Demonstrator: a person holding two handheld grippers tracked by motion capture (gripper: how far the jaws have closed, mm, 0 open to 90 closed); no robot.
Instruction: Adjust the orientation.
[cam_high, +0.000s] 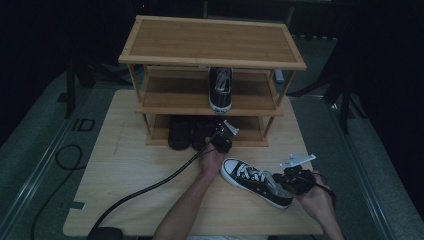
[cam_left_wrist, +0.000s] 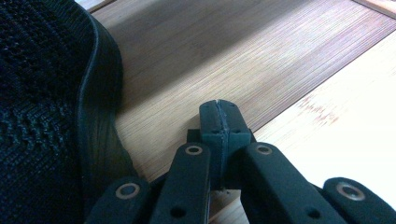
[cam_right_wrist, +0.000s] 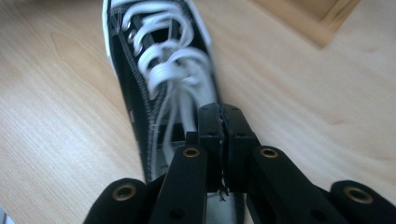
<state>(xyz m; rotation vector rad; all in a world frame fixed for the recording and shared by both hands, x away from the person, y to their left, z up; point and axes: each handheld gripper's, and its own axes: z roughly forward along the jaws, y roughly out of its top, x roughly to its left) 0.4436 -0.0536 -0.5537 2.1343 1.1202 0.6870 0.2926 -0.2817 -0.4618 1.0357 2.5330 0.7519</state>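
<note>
The black canvas sneaker with white laces (cam_high: 255, 181) lies on its sole on the wooden table (cam_high: 120, 170), in the right half and nearer to the front edge than to the rack, its white toe cap pointing toward the rack and a little to the left. I think it lies there because its partner, the matching sneaker (cam_high: 220, 89), already stands on the middle shelf of the bamboo shoe rack (cam_high: 210, 40), toe toward us, with free room beside it, so this one probably has to go next to it. The right gripper (cam_high: 287, 181) is at the heel end of the sneaker; in the right gripper view its jaws are pressed together above the laces (cam_right_wrist: 163, 70), and I see nothing between them, so it grasps nothing yet. Whether it touches the heel collar I cannot tell. The left gripper (cam_high: 221, 141) is at the front edge of the lowest shelf, its jaws also clenched on nothing, just beside a black mesh shoe (cam_left_wrist: 46, 116) that stands there. Two dark shoes (cam_high: 179, 132) fill the left part of this lowest shelf, which may be why the sneakers get the shelf above. A black cable (cam_high: 145, 192) runs from the left gripper across the table to the front edge.
</note>
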